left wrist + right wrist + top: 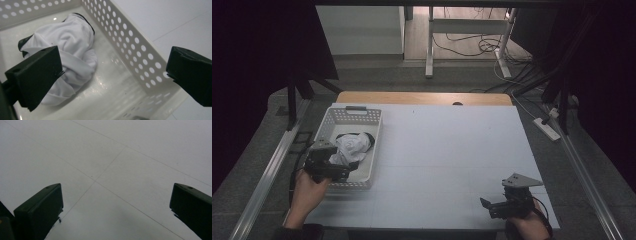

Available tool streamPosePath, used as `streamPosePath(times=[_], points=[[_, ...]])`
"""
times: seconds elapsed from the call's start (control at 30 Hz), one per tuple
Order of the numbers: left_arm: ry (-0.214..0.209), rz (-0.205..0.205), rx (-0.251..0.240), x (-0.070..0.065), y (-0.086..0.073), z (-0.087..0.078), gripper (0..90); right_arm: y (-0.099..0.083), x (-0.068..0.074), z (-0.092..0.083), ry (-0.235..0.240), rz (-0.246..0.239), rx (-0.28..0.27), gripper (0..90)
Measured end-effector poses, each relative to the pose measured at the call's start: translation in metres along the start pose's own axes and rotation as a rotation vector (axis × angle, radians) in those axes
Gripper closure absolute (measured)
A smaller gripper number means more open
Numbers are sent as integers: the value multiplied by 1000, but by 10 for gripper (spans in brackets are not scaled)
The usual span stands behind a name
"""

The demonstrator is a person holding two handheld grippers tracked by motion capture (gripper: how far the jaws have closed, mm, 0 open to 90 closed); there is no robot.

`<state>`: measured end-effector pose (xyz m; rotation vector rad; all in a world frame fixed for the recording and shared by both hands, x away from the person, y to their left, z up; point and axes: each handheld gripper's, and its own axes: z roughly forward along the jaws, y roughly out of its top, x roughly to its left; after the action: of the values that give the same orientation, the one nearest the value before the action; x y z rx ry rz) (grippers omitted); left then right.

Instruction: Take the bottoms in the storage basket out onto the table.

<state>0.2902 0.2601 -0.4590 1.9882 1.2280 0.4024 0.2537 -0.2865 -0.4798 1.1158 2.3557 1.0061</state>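
Left gripper (343, 170) in high view hangs over the white basket (375, 150) w/ the crumpled white cloth (352, 146) inside; right gripper (492, 206) idles near table front. Left gripper view: jaws spread wide, one straddling the basket wall, so shift fully inside and drop onto the cloth (72, 47) bulk before closing. Right gripper view: jaws spread, bare table (112, 170) below; keep it parked.

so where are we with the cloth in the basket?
Done: the white cloth lies bunched inside the white basket at the table's left. In hand: nothing gripped; the left claw is open at the basket's near end, one jaw by the cloth, the other outside the perforated wall. The right claw is open over bare table. Left: whether it grabs the cloth or backs off can't be told.
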Motion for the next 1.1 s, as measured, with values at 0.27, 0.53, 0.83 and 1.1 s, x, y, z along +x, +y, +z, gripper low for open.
streamPosePath(times=[0.27,0.53,0.83,1.1], points=[[11,11,24,7,12,7,0,0,0,0,2,0,1,0],[34,1,51,18,18,16,0,0,0,1,3,-1,5,0],[23,-32,62,36,24,24,0,0,1,1,4,-3,11,0],[51,-19,78,46,31,35,0,1,1,1,4,-5,16,0]])
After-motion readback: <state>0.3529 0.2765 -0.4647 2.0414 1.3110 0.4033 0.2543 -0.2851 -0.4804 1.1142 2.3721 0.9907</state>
